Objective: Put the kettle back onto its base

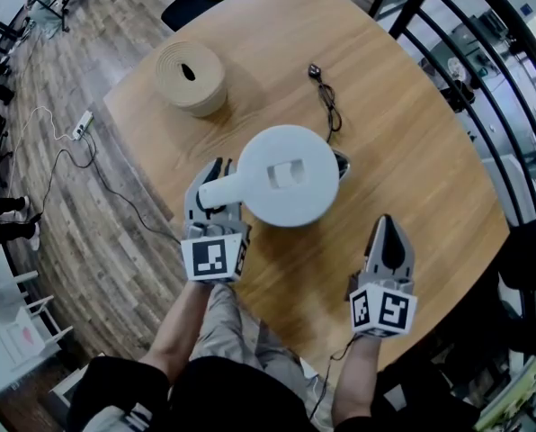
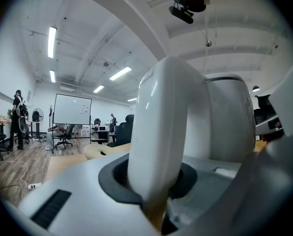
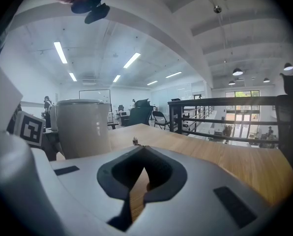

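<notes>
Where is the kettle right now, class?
In the head view, the kettle is at the centre of the round table, its handle gripped by the left tool, with the beige coil beyond it to the left.

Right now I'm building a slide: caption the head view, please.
Left claw clamps the white kettle by its handle at the wooden table; right claw hovers shut, empty.

Head view: high above, facing steeply down on the round desk (image 1: 412, 151), with the left tool (image 1: 217, 176) and right tool (image 1: 387, 225) near the lower edge.
Left tool view: low, along its own jaws, very close to the kettle (image 2: 225, 117) and its handle.
Right tool view: low over the desk, looking level across it; the kettle stands farther off at left.
Shared: all three views show the kettle and the desk.
</notes>
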Available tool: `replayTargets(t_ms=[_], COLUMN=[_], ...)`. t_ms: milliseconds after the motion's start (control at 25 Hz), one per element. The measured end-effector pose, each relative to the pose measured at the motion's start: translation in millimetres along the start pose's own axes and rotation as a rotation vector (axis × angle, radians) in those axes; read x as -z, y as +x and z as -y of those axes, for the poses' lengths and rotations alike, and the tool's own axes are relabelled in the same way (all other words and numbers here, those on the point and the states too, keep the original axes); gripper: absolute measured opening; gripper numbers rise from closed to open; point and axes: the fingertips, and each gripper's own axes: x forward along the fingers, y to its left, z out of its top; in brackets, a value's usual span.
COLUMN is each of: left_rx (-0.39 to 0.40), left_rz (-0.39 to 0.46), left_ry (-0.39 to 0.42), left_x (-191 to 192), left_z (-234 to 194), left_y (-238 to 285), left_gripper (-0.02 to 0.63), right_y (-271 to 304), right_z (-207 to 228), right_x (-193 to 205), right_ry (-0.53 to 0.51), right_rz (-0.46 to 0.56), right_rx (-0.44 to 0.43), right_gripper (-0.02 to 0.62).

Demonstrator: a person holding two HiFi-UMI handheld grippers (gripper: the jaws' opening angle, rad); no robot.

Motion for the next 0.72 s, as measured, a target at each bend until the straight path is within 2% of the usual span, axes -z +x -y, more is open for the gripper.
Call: replayTargets(t_ms=[240, 400, 720], left_rx=[0.015, -0.003, 0.014], left_rz=[0.026, -0.001, 0.034], left_ry=[0.008, 0.015, 0.019], left_x=[4, 7, 4], left_z=[4, 2, 4], left_y=[-1, -3, -3], left_gripper=[0.055, 0.055, 0.055], right_y=[0, 2, 5], right_z=[0, 0, -6], right_x=[5, 9, 17], right_ry=[0.003, 0.007, 0.014], right_rz=[-0.004, -0.007, -0.017], right_rx=[-0.002, -0.006, -0.011], right_gripper=[-0.002, -0.002, -0.002])
